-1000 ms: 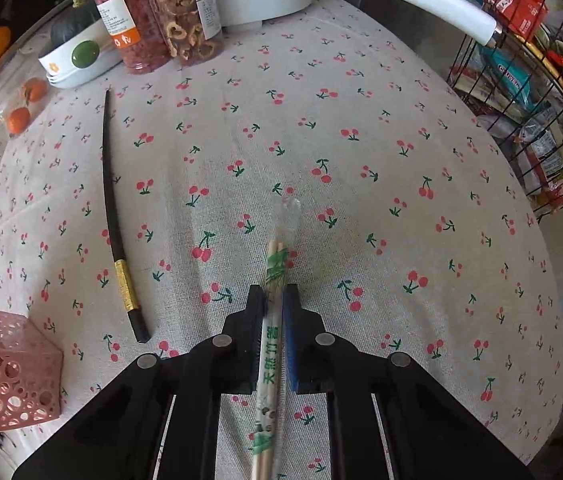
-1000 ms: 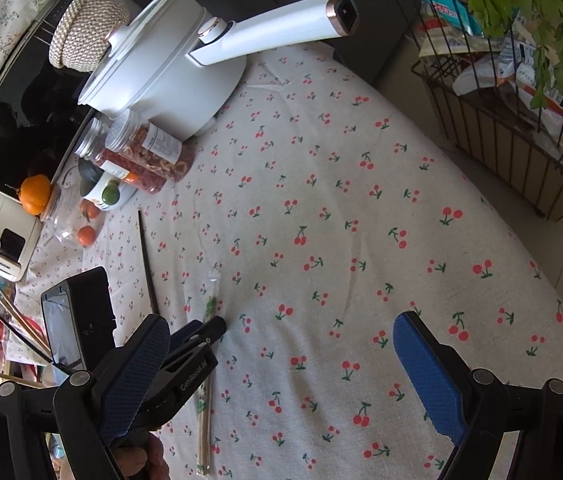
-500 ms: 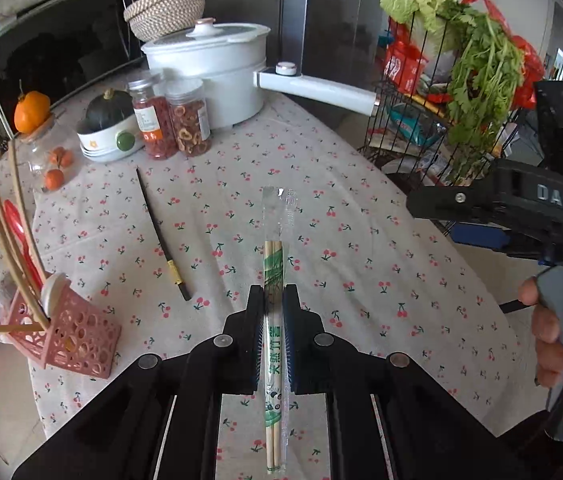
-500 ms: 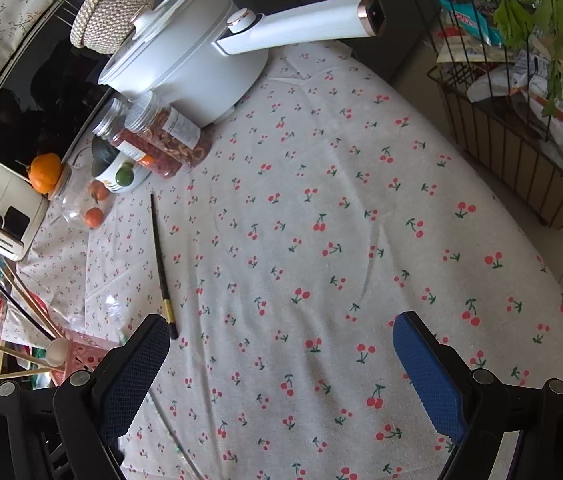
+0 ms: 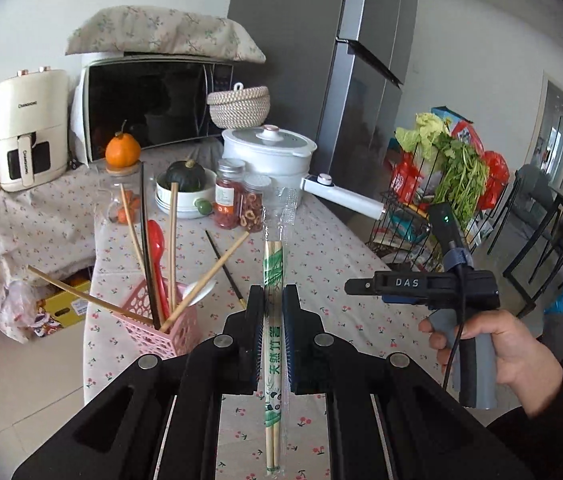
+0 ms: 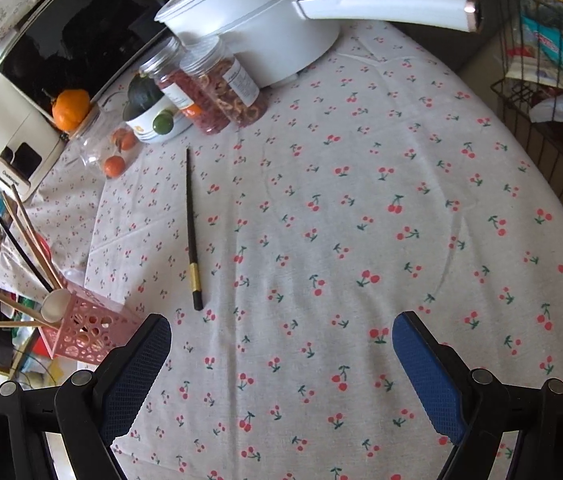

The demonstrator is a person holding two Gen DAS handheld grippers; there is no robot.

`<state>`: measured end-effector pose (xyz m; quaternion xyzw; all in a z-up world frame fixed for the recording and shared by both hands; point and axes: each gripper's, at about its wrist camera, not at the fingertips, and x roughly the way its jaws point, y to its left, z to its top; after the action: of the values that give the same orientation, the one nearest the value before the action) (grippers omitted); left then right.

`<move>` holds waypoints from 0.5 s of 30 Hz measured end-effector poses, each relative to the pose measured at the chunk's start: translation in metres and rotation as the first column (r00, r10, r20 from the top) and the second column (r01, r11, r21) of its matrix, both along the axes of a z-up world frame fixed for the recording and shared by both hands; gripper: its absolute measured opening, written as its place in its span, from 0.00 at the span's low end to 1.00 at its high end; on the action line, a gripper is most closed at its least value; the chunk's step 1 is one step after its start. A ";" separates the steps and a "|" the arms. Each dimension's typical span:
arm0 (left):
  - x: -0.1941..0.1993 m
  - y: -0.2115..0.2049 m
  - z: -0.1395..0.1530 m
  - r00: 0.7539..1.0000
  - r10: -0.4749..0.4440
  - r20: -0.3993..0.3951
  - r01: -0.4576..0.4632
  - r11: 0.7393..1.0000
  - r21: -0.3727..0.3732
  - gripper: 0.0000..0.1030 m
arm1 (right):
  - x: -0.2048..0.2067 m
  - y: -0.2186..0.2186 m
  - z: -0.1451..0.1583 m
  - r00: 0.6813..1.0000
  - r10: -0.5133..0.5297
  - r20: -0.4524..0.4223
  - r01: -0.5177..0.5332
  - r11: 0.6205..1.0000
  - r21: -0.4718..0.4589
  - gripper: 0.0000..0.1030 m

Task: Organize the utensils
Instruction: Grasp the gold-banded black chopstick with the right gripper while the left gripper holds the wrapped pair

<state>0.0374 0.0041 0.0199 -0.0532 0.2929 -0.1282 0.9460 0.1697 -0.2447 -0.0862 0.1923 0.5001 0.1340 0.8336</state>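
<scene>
Wrapped chopsticks (image 5: pixel 273 320) lifted off table, left fingers (image 5: pixel 252 320) pinching them, right fingers (image 6: pixel 143 364) spread.

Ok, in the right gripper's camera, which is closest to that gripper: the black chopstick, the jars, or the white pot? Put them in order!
From the right gripper, which is open and empty:
1. Black chopstick, lying on the tablecloth just ahead, to the left.
2. Jars, standing farther back on the left.
3. White pot, at the far end of the table, behind the jars.
</scene>
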 end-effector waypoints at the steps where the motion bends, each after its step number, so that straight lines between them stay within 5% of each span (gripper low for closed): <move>1: -0.002 0.008 0.002 1.000 0.007 0.009 -0.007 1.000 -0.014 0.09 | 0.004 0.008 -0.004 1.000 0.016 -0.002 -0.016 1.000 0.002 0.84; 10: -0.015 0.068 -0.004 0.995 0.091 0.049 -0.089 0.995 -0.044 0.10 | 0.062 0.094 -0.034 0.978 0.207 0.014 -0.203 0.971 -0.122 0.48; 15: -0.014 0.096 -0.011 0.991 0.129 0.025 -0.125 0.984 -0.128 0.09 | 0.108 0.127 -0.047 0.970 0.243 0.027 -0.238 0.963 -0.128 0.36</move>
<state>0.0238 0.1000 0.0093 -0.1295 0.2645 -0.0870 0.9517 0.2773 -0.1177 -0.1335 0.0750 0.5091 0.2070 0.8320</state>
